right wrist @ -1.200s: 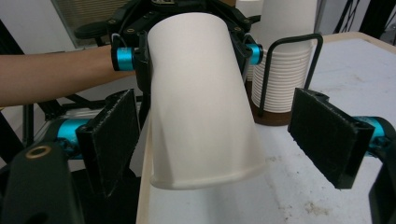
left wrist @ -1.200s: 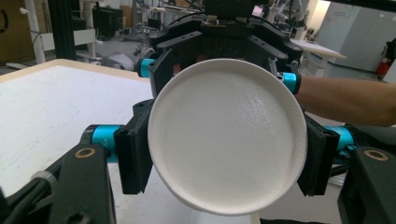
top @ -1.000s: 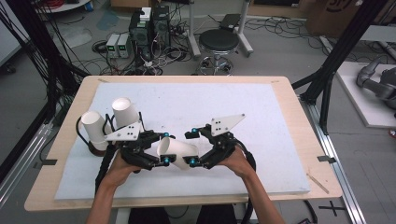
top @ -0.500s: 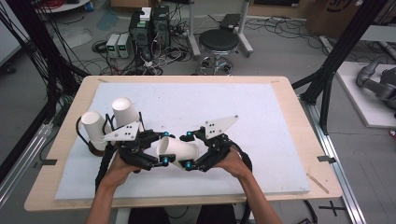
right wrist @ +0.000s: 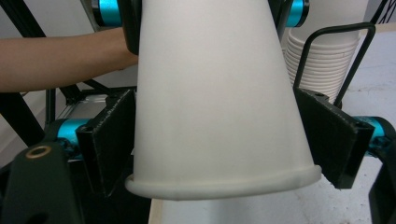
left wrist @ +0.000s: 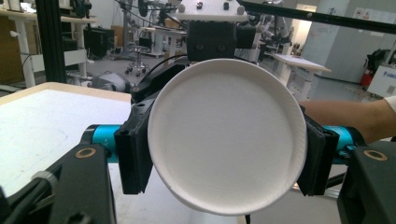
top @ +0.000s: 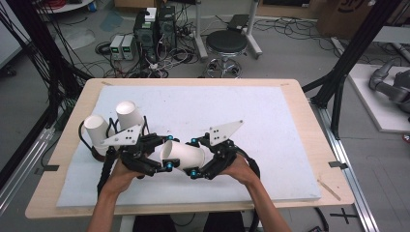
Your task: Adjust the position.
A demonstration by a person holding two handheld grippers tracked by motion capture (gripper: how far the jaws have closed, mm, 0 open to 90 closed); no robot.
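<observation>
Above the white foam-covered table [top: 270, 121], near its front edge: white paper cup [top: 183, 154] lying sideways, clenched at its base end by left gripper [top: 162, 155], rim end seemingly pinched between right gripper [top: 199, 159] pads [right wrist: 108, 140].

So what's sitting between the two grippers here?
A white paper cup on its side spans from left gripper to right gripper, clearest in the high view.

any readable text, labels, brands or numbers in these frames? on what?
None readable.
Paper cup: plain white, no print.
Cardboard box on the floor at the back, high view: dark marking, cut off and too blurred to read.
Blue-and-white sign at the far right, left gripper view: too blurred to read.
</observation>
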